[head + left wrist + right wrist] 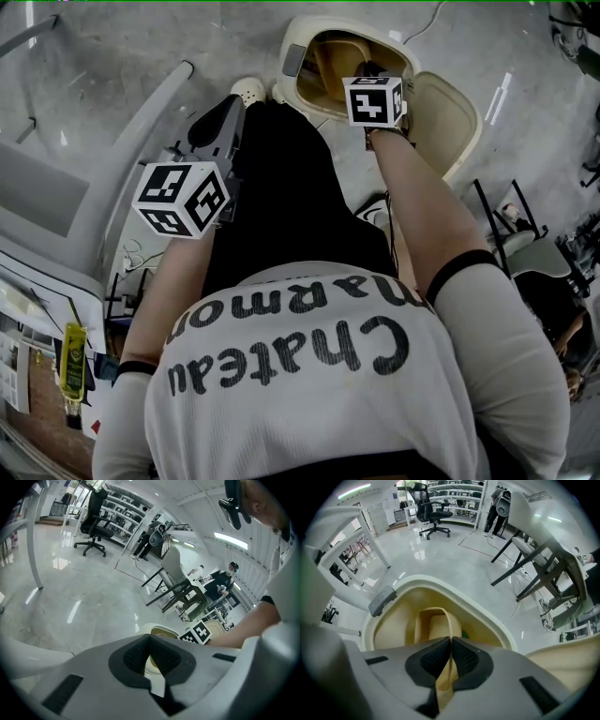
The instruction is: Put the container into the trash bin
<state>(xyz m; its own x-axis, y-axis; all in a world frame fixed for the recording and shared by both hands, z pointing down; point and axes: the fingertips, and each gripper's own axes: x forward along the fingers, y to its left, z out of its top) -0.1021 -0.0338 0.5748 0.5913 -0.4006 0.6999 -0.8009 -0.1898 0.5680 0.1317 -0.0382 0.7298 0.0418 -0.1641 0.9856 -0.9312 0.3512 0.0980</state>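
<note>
The right gripper (451, 641) pinches the thin wall of a tan, open-topped, round-cornered container (430, 629) over the cream trash bin's (417, 579) open mouth. The left gripper's (150, 638) jaws are pressed together with nothing between them.

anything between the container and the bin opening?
Nothing. Right gripper view: the container, pinched by the right gripper, hangs directly over the open bin, gap bare.
</note>
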